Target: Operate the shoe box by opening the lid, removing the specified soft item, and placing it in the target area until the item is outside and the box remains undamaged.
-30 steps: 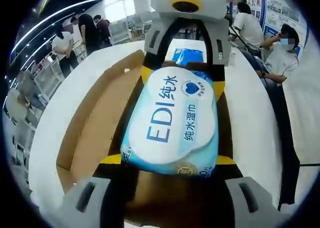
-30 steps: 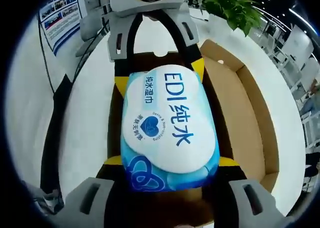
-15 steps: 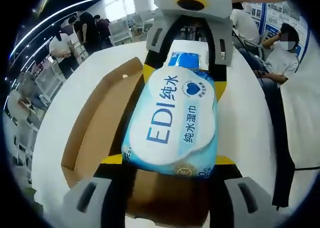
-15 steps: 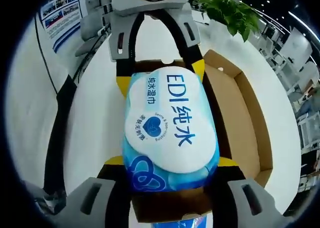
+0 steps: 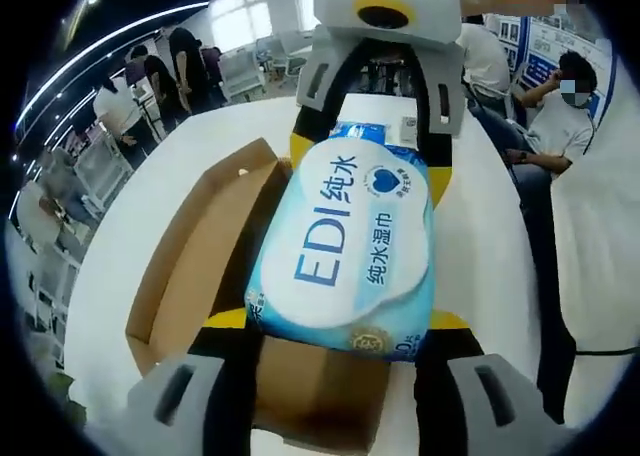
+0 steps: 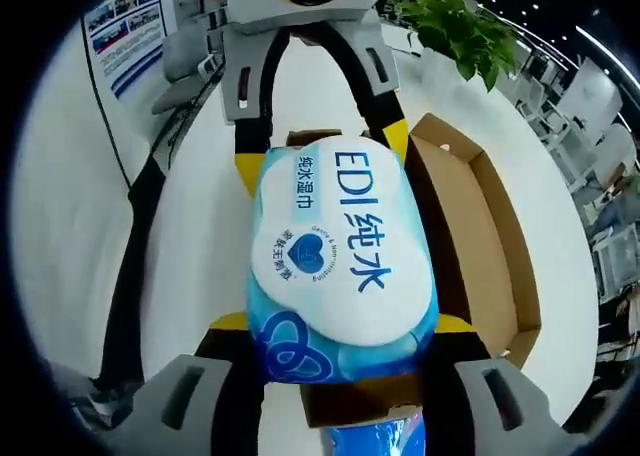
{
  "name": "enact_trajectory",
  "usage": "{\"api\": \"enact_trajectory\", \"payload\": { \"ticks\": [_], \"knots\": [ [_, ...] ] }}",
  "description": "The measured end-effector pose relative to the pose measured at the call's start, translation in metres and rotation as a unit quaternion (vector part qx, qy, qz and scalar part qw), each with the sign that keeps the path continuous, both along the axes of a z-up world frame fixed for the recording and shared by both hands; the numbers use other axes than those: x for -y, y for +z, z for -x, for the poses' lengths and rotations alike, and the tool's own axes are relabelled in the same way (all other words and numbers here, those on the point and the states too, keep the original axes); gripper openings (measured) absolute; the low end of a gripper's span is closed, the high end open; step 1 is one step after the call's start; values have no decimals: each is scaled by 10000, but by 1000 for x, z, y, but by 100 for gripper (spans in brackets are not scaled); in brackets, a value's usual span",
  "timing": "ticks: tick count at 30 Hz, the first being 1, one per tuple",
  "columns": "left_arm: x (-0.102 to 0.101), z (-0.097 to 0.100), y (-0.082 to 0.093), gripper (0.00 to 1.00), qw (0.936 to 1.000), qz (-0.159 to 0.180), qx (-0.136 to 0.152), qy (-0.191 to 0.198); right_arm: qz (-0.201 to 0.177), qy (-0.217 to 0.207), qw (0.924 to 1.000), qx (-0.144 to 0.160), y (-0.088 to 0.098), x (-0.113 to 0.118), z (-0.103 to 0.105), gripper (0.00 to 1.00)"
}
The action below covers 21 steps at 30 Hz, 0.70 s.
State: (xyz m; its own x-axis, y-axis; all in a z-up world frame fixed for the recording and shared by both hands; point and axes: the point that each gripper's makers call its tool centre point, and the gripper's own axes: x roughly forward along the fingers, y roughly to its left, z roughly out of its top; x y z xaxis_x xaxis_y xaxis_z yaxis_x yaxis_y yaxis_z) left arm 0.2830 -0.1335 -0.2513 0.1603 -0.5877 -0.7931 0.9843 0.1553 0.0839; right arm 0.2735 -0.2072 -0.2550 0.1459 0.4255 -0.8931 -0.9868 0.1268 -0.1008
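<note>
Wet wipes pack [image 5: 345, 251] [image 6: 340, 256], blue/white w/ "EDI" print, is held up above the open shoe box [image 5: 200, 266] [image 6: 470, 246], clear of it. It's gripped from both ends: left claw [image 5: 340, 331] pinches the near end in the left gripper view, w/ right claw [image 5: 375, 116] clamped on the far end. In the right gripper view it's mirrored: right claw [image 6: 340, 331] pinches the near end, left claw [image 6: 315, 126] on the far end. Box is brown cardboard, lid flap open to one side, sitting on the white bench [image 5: 480, 246] [image 6: 190, 236]. A 2nd blue pack [image 6: 375, 441] shows below the box edge. Potted plant [image 6: 455, 26] at bench's far end; seated person [image 5: 560, 116] beside bench, others standing [image 5: 150, 76] in bkgd.
</note>
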Motion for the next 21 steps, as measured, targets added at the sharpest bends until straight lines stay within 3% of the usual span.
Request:
{"api": "enact_trajectory", "payload": {
  "ticks": [21],
  "knots": [
    [41,21,3,63,9996,-23,61,-266,-18,-257,9997,20,2,40,25,62]
  ]
}}
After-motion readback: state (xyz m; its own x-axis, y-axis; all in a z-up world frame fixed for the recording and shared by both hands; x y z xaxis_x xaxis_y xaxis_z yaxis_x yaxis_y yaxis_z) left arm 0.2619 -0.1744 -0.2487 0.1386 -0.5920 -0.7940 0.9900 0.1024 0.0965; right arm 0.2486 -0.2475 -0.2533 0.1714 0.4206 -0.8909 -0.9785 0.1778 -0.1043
